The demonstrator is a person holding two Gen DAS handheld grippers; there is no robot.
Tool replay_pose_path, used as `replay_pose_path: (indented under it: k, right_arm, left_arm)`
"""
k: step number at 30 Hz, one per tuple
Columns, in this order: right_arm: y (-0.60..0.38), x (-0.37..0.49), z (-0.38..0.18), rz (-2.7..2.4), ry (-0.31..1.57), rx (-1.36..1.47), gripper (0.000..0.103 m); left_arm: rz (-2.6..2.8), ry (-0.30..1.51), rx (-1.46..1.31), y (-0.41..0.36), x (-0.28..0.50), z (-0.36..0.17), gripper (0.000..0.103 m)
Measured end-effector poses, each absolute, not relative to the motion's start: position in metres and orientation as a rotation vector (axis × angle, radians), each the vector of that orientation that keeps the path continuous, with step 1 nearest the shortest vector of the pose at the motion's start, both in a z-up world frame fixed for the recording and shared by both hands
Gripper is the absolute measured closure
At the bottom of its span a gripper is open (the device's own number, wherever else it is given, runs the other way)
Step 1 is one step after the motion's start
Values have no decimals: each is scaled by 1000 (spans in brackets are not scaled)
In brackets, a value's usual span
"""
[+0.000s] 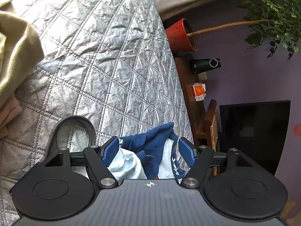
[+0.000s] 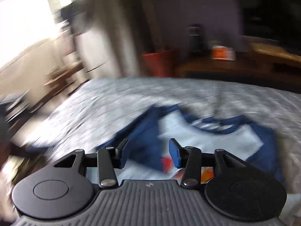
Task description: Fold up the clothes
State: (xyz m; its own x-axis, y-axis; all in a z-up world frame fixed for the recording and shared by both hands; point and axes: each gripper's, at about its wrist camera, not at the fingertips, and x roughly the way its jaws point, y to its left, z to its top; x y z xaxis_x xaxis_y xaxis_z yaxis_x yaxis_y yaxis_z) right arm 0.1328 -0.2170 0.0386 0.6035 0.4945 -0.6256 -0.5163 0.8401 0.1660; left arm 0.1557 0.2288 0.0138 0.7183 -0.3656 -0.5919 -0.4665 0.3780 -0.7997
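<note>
A blue-and-white garment [image 2: 188,131] lies crumpled on the grey quilted bed cover [image 1: 105,60]; it is not yet spread flat, so the fold appears to be at its opening stage, judging from the bunched cloth.

Left tool [image 1: 148,150]: jaws spread wide, with a bundle of the garment's blue and white cloth gathered between the blue pads [image 1: 111,150]. The cloth touches the left pad and lies close to the other; whether the pads truly press on it cannot be told from this view.

Right tool [image 2: 148,152]: jaws partly apart, nothing between them. It hangs above the garment, which shows an orange-red print near its lower edge. The view is heavily blurred, so finer contact cannot be read.

A beige cloth [image 1: 17,52] sits at the far left of the bed, apart from the work. A red plant pot [image 1: 178,35] and a wooden cabinet [image 2: 216,67] stand beyond the bed's edge.

Next move, as judged: the right tool needs a free edge or corner of the garment, so that both tools can draw the cloth out flat before any fold is laid.
</note>
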Motion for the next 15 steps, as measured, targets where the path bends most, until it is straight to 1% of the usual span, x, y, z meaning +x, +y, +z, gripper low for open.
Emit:
replay_pose_path:
  k: [2, 3, 4, 7, 9, 11, 12, 13, 15]
  right_arm:
    - [-195, 101, 24, 633, 709, -213, 62]
    - [-185, 92, 18, 659, 705, -270, 66]
    - [-176, 84, 12, 685, 701, -320, 66]
    - [-151, 75, 5, 723, 684, -365, 68]
    - [-133, 70, 4, 757, 653, -426, 65]
    - [-118, 70, -2, 773, 636, -513, 59]
    - [-112, 73, -8, 764, 635, -565, 59]
    - [-111, 73, -11, 746, 629, -595, 63]
    - [-115, 85, -11, 715, 662, -559, 87]
  left_arm:
    - [63, 824, -1187, 227, 157, 18, 28]
    - [62, 827, -1164, 226, 158, 20, 28]
    - [62, 830, -1141, 225, 158, 22, 28]
    - [73, 838, -1103, 225, 158, 24, 27]
    - [72, 836, -1115, 227, 158, 23, 27]
    - [68, 834, -1118, 228, 158, 24, 27]
    - [64, 833, -1117, 228, 158, 24, 27]
    - [59, 833, -1116, 228, 158, 25, 27]
    - [49, 833, -1115, 228, 157, 25, 27]
